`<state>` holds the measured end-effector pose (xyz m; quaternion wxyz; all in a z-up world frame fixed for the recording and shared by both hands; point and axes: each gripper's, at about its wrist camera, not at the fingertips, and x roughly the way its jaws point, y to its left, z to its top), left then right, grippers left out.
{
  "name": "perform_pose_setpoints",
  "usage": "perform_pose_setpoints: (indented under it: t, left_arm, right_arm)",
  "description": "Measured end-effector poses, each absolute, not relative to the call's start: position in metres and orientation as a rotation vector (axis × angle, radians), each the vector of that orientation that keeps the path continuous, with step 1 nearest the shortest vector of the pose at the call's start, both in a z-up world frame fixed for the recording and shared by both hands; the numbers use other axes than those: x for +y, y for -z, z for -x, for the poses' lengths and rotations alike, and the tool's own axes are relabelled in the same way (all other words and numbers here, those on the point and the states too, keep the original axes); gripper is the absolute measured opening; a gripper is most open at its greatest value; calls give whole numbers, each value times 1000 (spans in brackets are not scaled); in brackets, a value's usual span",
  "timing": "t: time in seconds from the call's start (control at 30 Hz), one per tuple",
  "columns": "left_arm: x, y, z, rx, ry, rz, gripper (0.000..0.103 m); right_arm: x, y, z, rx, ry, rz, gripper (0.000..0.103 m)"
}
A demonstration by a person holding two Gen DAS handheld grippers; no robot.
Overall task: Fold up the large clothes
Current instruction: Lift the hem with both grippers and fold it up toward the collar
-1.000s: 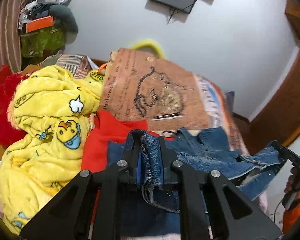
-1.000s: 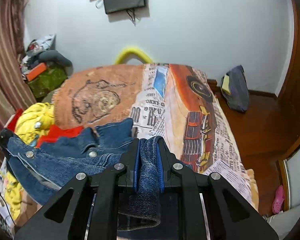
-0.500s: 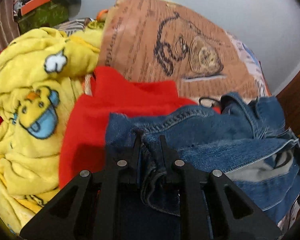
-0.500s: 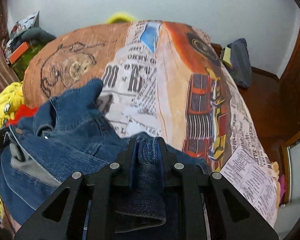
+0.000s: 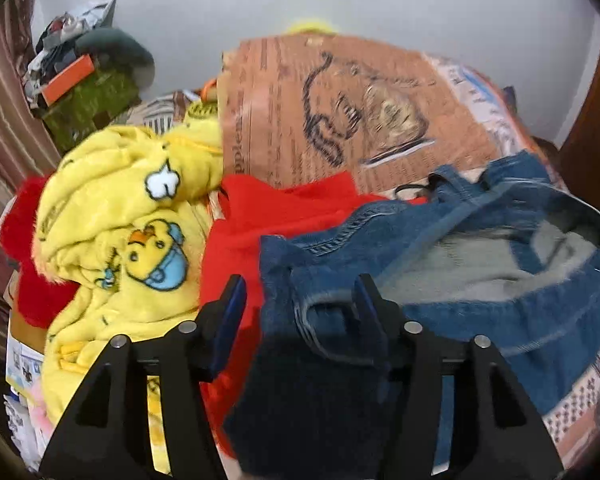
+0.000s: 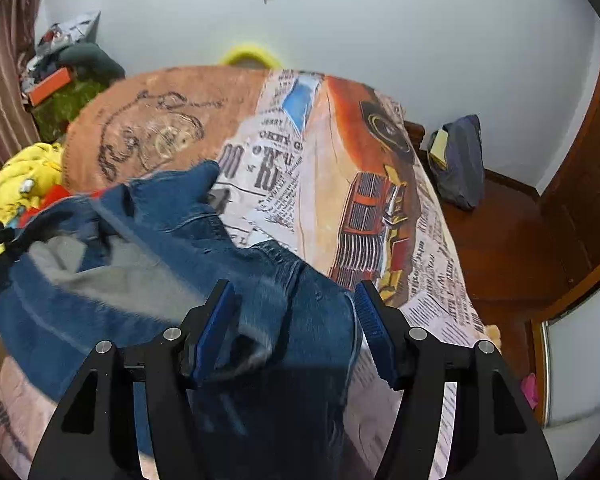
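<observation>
A blue denim jacket (image 5: 480, 280) with a grey lining lies bunched on the bed, its collar toward the far side. My left gripper (image 5: 300, 300) hangs over its near left edge. Its jaws are opening, and a denim fold lies loose between them beside the right finger (image 5: 366, 304). In the right wrist view the jacket (image 6: 172, 216) spreads left and forward. My right gripper (image 6: 296, 308) is over its near right edge, jaws opening, denim between the blue pads (image 6: 216, 328) without being pressed.
A printed bedspread (image 6: 340, 168) with newspaper and car pictures covers the bed. A yellow duck-print blanket (image 5: 132, 216) and a red garment (image 5: 268, 216) are piled left of the jacket. A dark bag (image 6: 458, 160) leans on the wooden floor at the right. Clutter (image 5: 84, 80) stands at the back left.
Both grippers were shut on denim folds and held the jacket up; they lowered it onto the bed and now stand apart, with the cloth slack between the fingers.
</observation>
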<state>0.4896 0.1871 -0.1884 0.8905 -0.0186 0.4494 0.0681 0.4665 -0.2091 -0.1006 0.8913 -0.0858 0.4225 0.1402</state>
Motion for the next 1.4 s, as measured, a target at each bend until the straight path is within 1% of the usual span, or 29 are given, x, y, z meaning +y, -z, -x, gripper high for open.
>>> perform_pose_setpoints:
  t: [0.07,0.2,0.43,0.5,0.63,0.7,0.8,0.9,0.97,1.03,1.07,1.2,1.3,1.4]
  left_arm:
    - [183,180,-478,919,-115,37,59]
    - [164,177,-459,929,-53,14,64]
    - [118,210,-450,1035,69,10,64]
    - [107,222,-454,1056,74,-8,64]
    - [95,230,-465,1032,45,-42,65]
    - [96,233,-478,1036,43,-27,66]
    - [101,235,-500,1047,65,26,72]
    - [113,233,-530,1074,65,91,72]
    - [120,229,-549,1080,39,114,70]
    - [128,220,-563,1057,5,126,65]
    - [132,213,-568,1039,-15,124,64]
    - [151,178,-574,927,-151,97,64]
    - [171,155,-568,850,-226,95,64]
    - [188,142,-555,833,-202,109,64]
  right_arm:
    - [-206,93,-453,860,-324,191,59]
    - [-188,90,-425,839,-389,231,64]
    - [-149,122,-406,902,-497,253,65]
    - [-139,136,-406,935,-501,271,65]
    - [-123,163,-413,986,-511,295,66]
    - [-116,168,-418,981,-504,307,73]
    - [-103,169,-435,986,-496,325,73]
    - [-94,166,-461,1005,-467,317,72]
    - [-94,159,-477,1000,-435,282,72]
    - [-102,145,-494,942,-351,250,72]
    - [-105,139,-499,919,-322,237,73]
    - [-127,113,-517,883,-248,127,73]
    - [-137,101,-509,866,-276,86,73]
    - [-135,94,-494,853,-314,91,73]
